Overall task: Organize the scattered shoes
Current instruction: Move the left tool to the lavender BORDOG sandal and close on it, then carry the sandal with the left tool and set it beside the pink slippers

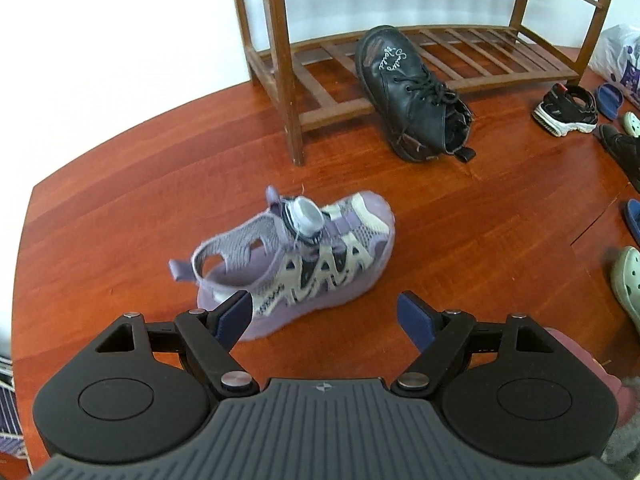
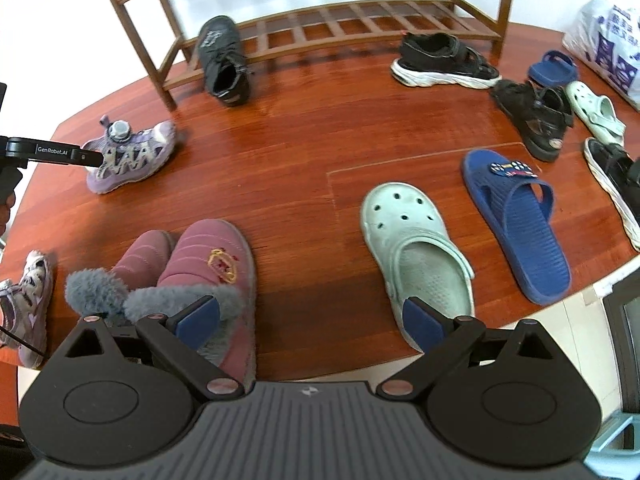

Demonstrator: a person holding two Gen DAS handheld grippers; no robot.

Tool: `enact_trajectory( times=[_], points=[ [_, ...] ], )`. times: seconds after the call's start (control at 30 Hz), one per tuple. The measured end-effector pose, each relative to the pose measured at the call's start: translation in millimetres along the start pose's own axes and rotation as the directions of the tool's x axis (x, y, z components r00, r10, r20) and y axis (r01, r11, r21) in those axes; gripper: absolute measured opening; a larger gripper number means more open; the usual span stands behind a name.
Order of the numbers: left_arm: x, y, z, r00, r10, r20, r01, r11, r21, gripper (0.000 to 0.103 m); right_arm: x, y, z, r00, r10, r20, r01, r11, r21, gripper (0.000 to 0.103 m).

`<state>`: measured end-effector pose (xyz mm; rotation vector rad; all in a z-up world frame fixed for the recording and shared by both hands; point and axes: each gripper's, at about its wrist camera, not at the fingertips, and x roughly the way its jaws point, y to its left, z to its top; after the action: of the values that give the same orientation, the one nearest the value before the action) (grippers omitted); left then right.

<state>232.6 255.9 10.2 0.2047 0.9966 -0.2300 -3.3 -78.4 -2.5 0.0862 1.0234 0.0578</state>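
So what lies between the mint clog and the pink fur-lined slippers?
Only bare wooden floor between the mint clog and the pink fur-lined slippers, seen in the right wrist view.

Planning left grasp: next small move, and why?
Probably ease the left gripper forward and down so its open jaws straddle the purple-and-white mesh sandal. The sandal lies on the wooden floor just ahead, one blue finger pad overlapping its heel, nothing gripped.

So the count: two purple sandals (image 2: 130, 156) (image 2: 24, 304), one black boot (image 2: 224, 60), two pink slippers (image 2: 218, 264) (image 2: 142, 258), two mint clogs (image 2: 416, 252) (image 2: 596, 112), two blue slides (image 2: 516, 224) (image 2: 550, 66), two white-soled black sandals (image 2: 444, 62) (image 2: 616, 184), one all-black sandal (image 2: 532, 116). Plus one rack (image 2: 360, 20) and one bag (image 2: 612, 40).
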Motion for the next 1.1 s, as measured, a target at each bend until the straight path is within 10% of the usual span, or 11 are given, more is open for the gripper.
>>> enact_trajectory(
  times=[0.23, 0.47, 0.6, 1.1],
  points=[
    [16, 6, 6, 0.999, 0.011, 0.034, -0.014, 0.997, 0.077, 0.078, -2, -13, -3, 1.0, -0.031, -0.001, 0.031, 0.998, 0.046, 0.1],
    [45, 13, 8, 1.0, -0.001, -0.031, 0.004, 0.996, 0.095, 0.054, -1, -19, -7, 0.999, -0.037, -0.005, 0.037, 0.997, 0.073, 0.1],
    [56, 19, 5, 0.999, 0.003, -0.043, -0.001, 0.999, 0.05, 0.032, -1, -20, -6, 0.999, -0.032, -0.006, 0.033, 0.997, 0.075, 0.1],
    [35, 24, -15, 0.998, -0.064, -0.024, 0.058, 0.979, -0.193, 0.004, 4, -13, -2, 1.0, 0.004, -0.009, -0.003, 0.999, 0.049, 0.1]
  ],
)
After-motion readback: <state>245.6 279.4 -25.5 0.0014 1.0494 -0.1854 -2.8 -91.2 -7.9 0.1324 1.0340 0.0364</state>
